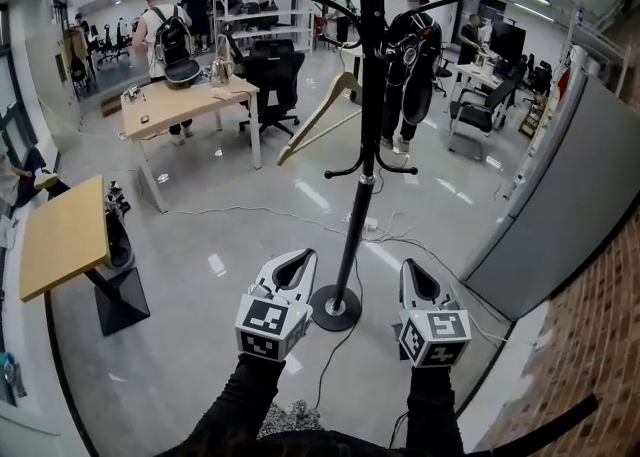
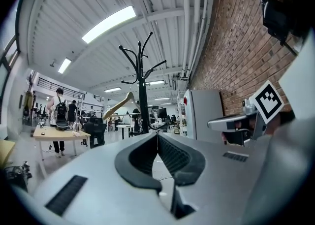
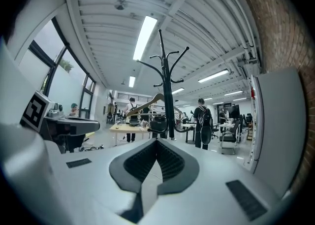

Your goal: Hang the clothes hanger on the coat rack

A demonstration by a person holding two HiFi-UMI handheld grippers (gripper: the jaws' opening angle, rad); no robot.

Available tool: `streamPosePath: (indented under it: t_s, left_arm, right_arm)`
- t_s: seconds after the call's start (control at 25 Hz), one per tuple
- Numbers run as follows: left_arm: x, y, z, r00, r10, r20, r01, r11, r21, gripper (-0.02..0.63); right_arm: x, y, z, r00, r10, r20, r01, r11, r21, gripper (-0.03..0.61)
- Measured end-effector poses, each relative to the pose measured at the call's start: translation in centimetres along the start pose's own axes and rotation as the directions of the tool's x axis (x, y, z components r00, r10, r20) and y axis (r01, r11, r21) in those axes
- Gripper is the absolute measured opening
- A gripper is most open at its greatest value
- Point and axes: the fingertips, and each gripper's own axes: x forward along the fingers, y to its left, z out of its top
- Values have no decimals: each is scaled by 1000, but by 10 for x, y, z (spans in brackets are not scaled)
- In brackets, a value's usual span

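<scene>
Looking down in the head view, the wooden hanger [image 1: 318, 117] hung tilted from a left hook of the black metal coat rack [image 1: 371, 95], its slanted arm and lower bar pale against the grey polished floor [image 1: 200, 245]. It looked light, stiff and smooth, so easy to knock swinging; the best hold would probably be the thick shoulder close to its hook, where it balances. The left gripper [image 1: 299, 258] and right gripper [image 1: 413, 267] sat low and near, either side of the rack's round base [image 1: 336, 307], well apart from the hanger.

Along the left gripper view, the ribbed black pads met at their tips with nothing between them; the hanger showed far off, left of the slim pole.

Along the right gripper view, the pads likewise met on nothing. The hanger's curved wooden shoulders showed left of the pole, and the task looked done.
</scene>
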Motion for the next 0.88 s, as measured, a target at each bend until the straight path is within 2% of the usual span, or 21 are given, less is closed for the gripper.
streamPosePath:
  t_s: [0.4,0.88]
  left_arm:
    - [-42,-46,3,999,51,10,-51,999,-7,11]
    - [-64,-69,9,998,61,20,-62,998,4,11]
  right_arm:
    - [-51,31,-3,994,110,2,-110,993,-31,9]
    - [-76,28,-3,995,93,-20,-94,995,-19,8]
